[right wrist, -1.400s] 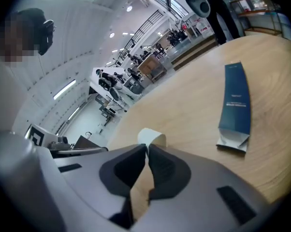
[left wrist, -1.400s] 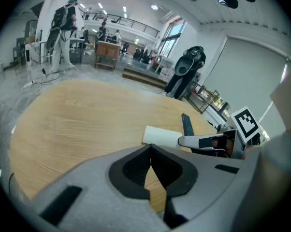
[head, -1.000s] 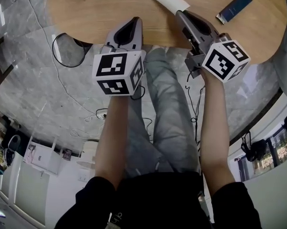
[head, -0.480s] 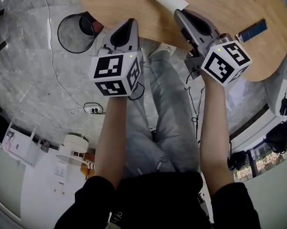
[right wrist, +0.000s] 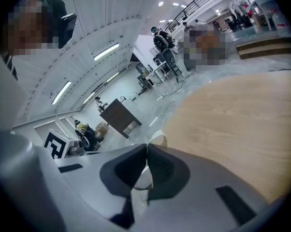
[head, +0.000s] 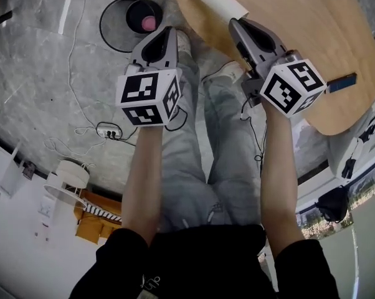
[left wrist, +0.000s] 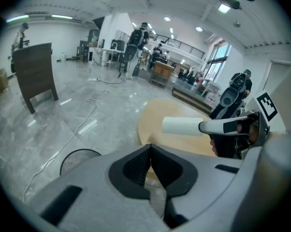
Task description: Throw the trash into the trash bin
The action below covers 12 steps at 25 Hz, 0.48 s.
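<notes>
— Underfoot, grey marble floor (head: 44, 61), cables trailing across it. Round wooden table (head: 312, 36) fills the head view's top right. Next in size?

— Person's legs in grey jeans (head: 228, 142), seen from above, running down between the two forearms. Then the trash bin (head: 134, 8): black, round, wire rim. It stands on the floor just beside the table's left edge, something pink inside.

— Grippers?

— Left gripper (head: 168, 31) hangs over the floor near the bin's rim, between the bin and the table's left edge. Its own view shows the jaws pressed together, nothing held. Right gripper (head: 233, 22) hangs over the table's left edge, jaws clamped narrow on the trash.

— Which is?

— White paper cup (head: 222, 0), lying roughly level and pinched at its near end. The rest sticks out past the jaw tips over the wood. Cannot tell whether it touches the tabletop. It is apart from the bin, not over it.

— Smaller items?

— Dark blue packet (head: 341, 83) at the table's right edge. Power strip (head: 108, 131) on the floor beside the left forearm, white cable looping off it.
</notes>
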Tool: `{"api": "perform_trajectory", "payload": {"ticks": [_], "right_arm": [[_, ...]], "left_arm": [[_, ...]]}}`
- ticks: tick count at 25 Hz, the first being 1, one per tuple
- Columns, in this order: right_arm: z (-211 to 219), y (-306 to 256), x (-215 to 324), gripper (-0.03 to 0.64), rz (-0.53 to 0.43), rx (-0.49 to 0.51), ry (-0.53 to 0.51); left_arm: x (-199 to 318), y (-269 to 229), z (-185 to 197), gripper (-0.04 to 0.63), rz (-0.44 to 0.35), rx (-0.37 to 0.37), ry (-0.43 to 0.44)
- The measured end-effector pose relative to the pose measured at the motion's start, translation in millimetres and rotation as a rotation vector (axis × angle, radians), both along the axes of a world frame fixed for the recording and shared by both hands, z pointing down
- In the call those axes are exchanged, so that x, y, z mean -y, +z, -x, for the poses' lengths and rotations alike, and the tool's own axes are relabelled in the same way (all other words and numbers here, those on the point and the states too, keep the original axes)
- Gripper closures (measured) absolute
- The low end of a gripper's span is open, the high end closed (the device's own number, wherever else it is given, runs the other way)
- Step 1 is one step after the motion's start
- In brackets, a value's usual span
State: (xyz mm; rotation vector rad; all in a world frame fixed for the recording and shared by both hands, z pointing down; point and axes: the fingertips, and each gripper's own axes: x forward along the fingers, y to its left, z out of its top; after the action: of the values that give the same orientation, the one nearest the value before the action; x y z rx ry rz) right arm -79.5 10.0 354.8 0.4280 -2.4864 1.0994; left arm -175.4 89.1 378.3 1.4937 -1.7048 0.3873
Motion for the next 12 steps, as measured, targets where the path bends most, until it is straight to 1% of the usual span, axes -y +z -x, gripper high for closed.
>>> {"api": "perform_trajectory", "payload": {"ticks": [4,12], "right_arm": [[62,5,-22,0.601,0.004,-0.011,-0.114],[165,31,-68,0.601,0.022,-0.065,-0.334]], "left_arm": [[-27,-1,54,0.588,0.002,0.008,-0.099],[-81,7,136,0.588,0.012,0.004,-0.293]]}}
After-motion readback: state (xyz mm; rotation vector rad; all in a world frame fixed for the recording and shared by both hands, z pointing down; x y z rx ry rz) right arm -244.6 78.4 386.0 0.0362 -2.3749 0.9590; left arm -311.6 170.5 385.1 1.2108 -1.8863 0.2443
